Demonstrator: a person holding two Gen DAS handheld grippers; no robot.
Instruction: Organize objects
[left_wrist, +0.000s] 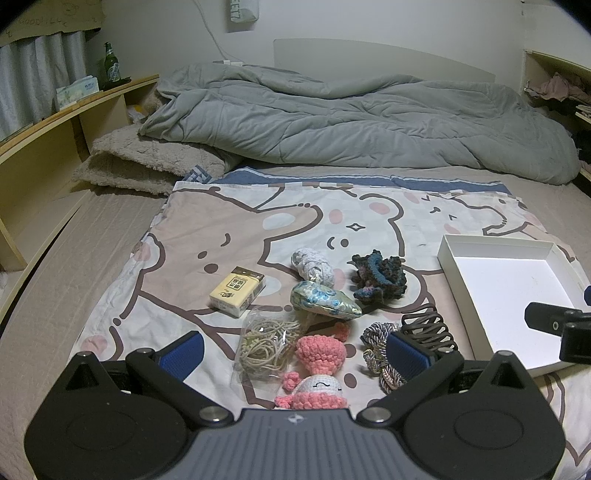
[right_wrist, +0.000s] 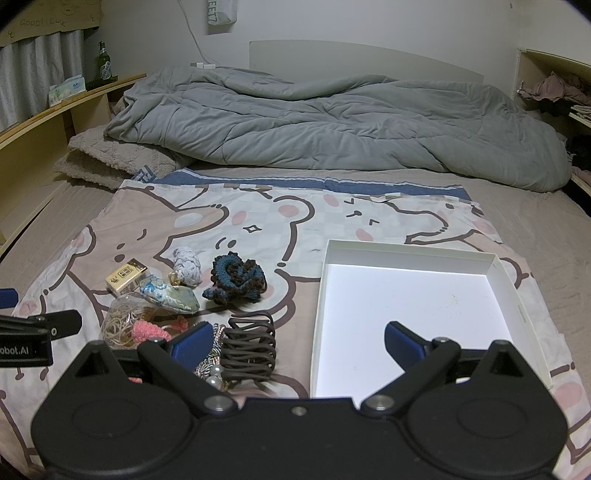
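Small items lie on a cartoon-bear cloth (left_wrist: 221, 221) on a bed. In the left wrist view: a yellow tissue pack (left_wrist: 238, 291), a pale crochet piece (left_wrist: 313, 265), a dark blue crochet scrunchie (left_wrist: 380, 278), a floral pouch (left_wrist: 325, 301), a bag of elastic bands (left_wrist: 264, 341), a pink crochet doll (left_wrist: 317, 369), a braided cord (left_wrist: 376, 347) and a brown coil hair tie (left_wrist: 428, 325). A white empty box (right_wrist: 413, 314) lies to the right. My left gripper (left_wrist: 295, 349) is open above the doll. My right gripper (right_wrist: 299, 343) is open, between the coil hair tie (right_wrist: 251, 347) and the box.
A rumpled grey duvet (right_wrist: 332, 125) covers the far half of the bed. A beige fleece blanket (left_wrist: 147, 162) is folded at the left. Wooden shelves (left_wrist: 55, 122) run along the left with a green bottle (left_wrist: 110, 64); another shelf with clothes (right_wrist: 554, 92) stands at the right.
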